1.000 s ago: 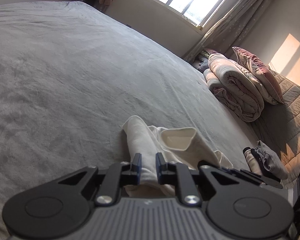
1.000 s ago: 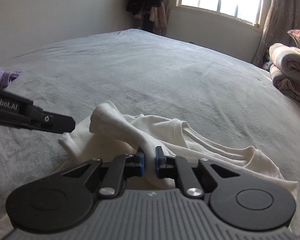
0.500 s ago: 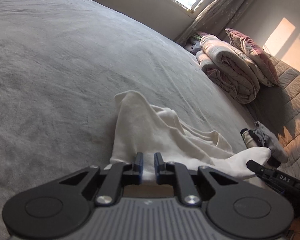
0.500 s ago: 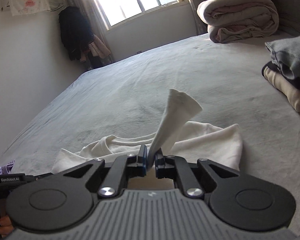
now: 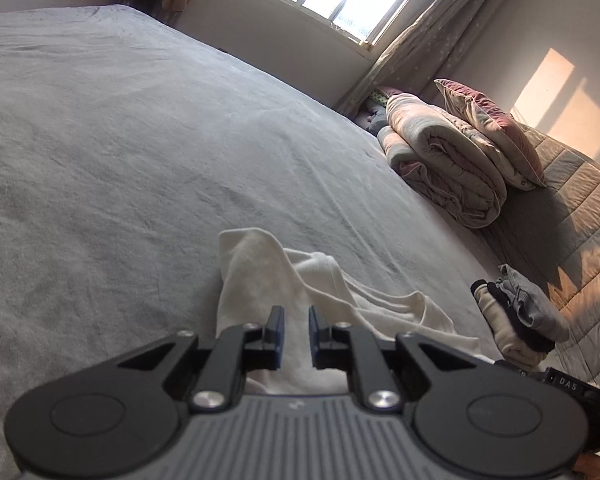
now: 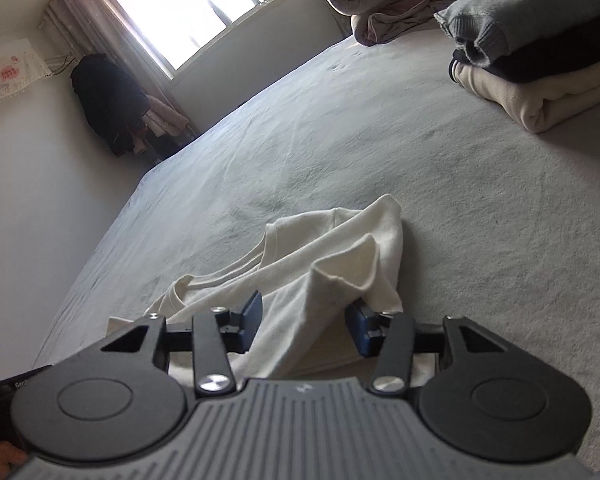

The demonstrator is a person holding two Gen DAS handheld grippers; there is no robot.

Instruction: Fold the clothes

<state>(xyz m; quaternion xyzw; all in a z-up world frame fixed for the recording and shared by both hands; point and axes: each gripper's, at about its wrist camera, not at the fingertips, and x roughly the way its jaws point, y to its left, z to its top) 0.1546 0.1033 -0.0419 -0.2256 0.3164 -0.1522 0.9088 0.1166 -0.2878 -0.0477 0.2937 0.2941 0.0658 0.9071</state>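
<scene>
Left tool (image 5: 296, 330): jaws narrow, clenched on a bunched fold of the cream shirt (image 5: 284, 280), cloth running up between the pads. Shirt lying crumpled on the grey bed (image 5: 140, 140), one corner raised ahead of the left tool, the rest trailing rightward in loose ridges.

Further right, right tool (image 6: 304, 320): jaws just opened, now standing wide and released; a tented flap of the same shirt still draped between them, pressed by neither pad as far as visible. Neckline and one sleeve visible beyond, rumpled rather than flat.

At the far right, a stack of folded clothes (image 6: 540, 60), grey on dark on cream, resting on the bed well apart from the shirt. Beyond it, a rolled quilt (image 5: 448, 168) by the window.

Progress, judged: several garments already folded and stacked; this shirt only partway, with one flap seemingly just laid over. Left to do: smoothing, the remaining folds, then adding it to the stack.
</scene>
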